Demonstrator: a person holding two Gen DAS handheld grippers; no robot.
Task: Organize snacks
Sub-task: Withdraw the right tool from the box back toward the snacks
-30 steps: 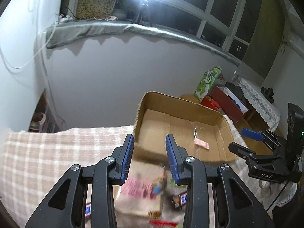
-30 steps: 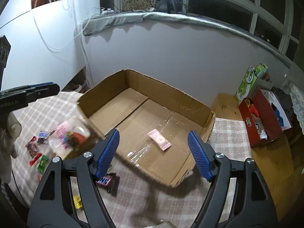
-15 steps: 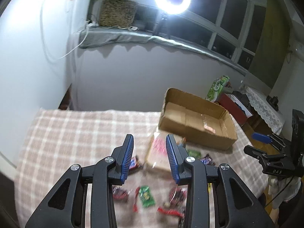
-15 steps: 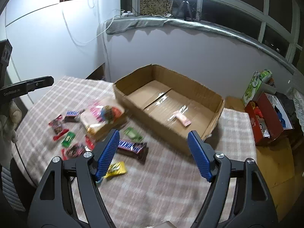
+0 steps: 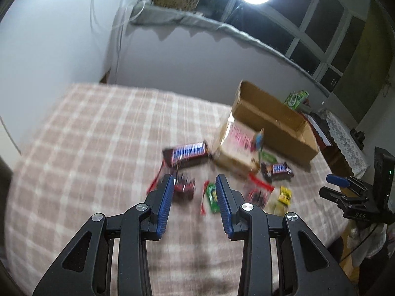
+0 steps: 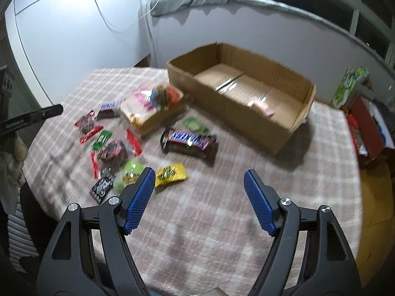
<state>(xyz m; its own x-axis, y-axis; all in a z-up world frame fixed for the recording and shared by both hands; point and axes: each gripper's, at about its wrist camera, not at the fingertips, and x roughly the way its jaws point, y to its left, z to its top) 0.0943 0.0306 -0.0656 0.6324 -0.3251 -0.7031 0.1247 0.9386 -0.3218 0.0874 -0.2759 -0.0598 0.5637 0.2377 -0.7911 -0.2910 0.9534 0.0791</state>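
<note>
The left claw [image 5: 193, 185] was held over the checked table [image 5: 86, 135], its jaws narrowly parted with nothing gripped. Beneath its tips, blurred, a dark red wrapper [image 5: 184, 185] lay by the left finger and a green packet [image 5: 212, 196] by the right one. Just beyond, a blue-labelled chocolate bar [image 5: 188, 151] lay flat, and to its right a pink-topped snack box [image 5: 237, 145] stood against the near wall of the open cardboard box [image 5: 274, 123]. A broad stretch of bare cloth was left open on the left side of the table.

The right claw [image 6: 200, 185] was held with jaws wide apart and empty above bare cloth. By its left finger a yellow packet [image 6: 171, 174], a green round sweet [image 6: 132, 170] and a black packet [image 6: 102, 187] were seen. A second chocolate bar [image 6: 188, 140] lay between the claw and the cardboard box, in which one pink packet [image 6: 265, 108] rested. The table's rounded edge was seen at far right, with a red box [image 6: 367, 128] beyond it.
</note>
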